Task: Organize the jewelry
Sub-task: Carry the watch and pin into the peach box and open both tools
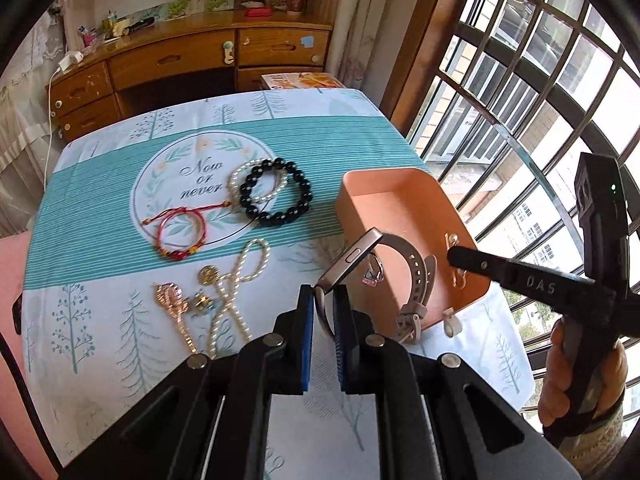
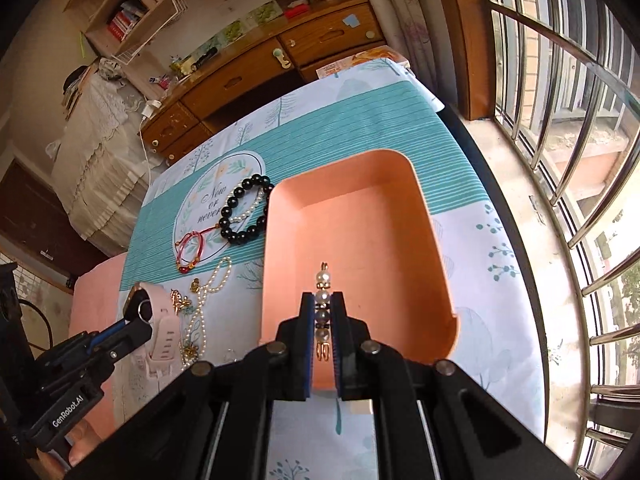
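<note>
Both grippers are carrying pieces toward the peach tray (image 2: pixel 440 264), which is sitting on the right side of the tablecloth (image 1: pixel 120 184).

R gripper (image 2: pixel 323 316) is pinching a pearl hairpin (image 2: pixel 323 280) w/ fingers narrow. The pin's long axis is running straight along the fingers, far tip poking out past them. It's hanging directly over the tray's near half, so the drop spot lies right below the tips, no sideways shift needed imo.

L gripper (image 1: pixel 323 296) is also clamped narrow, holding a pink-strap watch (image 1: pixel 352 258) by the band close to the case. The case is sticking up and far, the buckle end drooping right over the tray's near-left rim. In the R wrist view the watch is sitting left of the tray, beside it, so it looks not yet fully over it; the tray lies to the right and far of those fingers.

R hand is the nearer one to a release. Rest of the jewelry, e.g. black bead bracelet (image 1: pixel 276 192), red cord bracelet (image 1: pixel 180 232) and pearl strand (image 1: pixel 236 288), is lying left of the tray on the cloth.
</note>
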Demonstrator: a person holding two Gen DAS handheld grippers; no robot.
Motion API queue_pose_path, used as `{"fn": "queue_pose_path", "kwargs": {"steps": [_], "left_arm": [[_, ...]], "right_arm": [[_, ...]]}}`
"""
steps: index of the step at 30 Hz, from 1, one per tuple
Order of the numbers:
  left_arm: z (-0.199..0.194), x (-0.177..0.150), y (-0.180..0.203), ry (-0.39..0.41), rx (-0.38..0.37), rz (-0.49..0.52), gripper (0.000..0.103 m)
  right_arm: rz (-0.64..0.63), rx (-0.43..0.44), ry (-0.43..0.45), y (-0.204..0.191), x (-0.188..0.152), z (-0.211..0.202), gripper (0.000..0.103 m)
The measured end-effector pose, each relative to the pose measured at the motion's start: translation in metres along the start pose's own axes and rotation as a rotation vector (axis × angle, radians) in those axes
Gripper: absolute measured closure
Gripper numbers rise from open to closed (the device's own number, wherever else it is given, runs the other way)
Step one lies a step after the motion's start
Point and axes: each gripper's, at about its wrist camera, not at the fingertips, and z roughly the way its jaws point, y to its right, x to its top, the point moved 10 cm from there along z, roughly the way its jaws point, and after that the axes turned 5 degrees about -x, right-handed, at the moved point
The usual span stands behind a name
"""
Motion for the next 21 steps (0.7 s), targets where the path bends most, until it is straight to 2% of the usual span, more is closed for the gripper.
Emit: {"fn": "queue_pose_path", "kwargs": {"steps": [5,12,16,19,20,21], "left_arm": [[0.042,0.017,0.034,-0.021,-0.006,0.014,0.096],[0.092,0.01,0.054,-0.103,-0.013,0.008,0.095],[0.094,0.008,0.058,-0.102,-0.025,0.021,0.084],[0.089,0.01,0.068,-0.091,-0.054,0.058,0.061],[0.087,0.011,0.071,-0.083,-0.065,0.067,0.044],[0.083,0.012,0.071,-0.067,-0.037,0.071,0.017]], "right_arm": [[-0.014,-0.013,-0.032,0.012,-0.007,0.016,0.095],[-0.059,-0.036,-0.034,0.02,-0.013,0.019,0.095],[-0.068,-0.038,-0.032,0.023,-0.016,0.017,0.095],[-0.071,-0.042,-0.029,0.024,-0.017,0.016,0.094],[-0.073,-0.048,-0.033,0.024,-0.019,0.015,0.094],[-0.079,-0.046,-0.027,0.023,-0.02,0.014,0.094]]}}
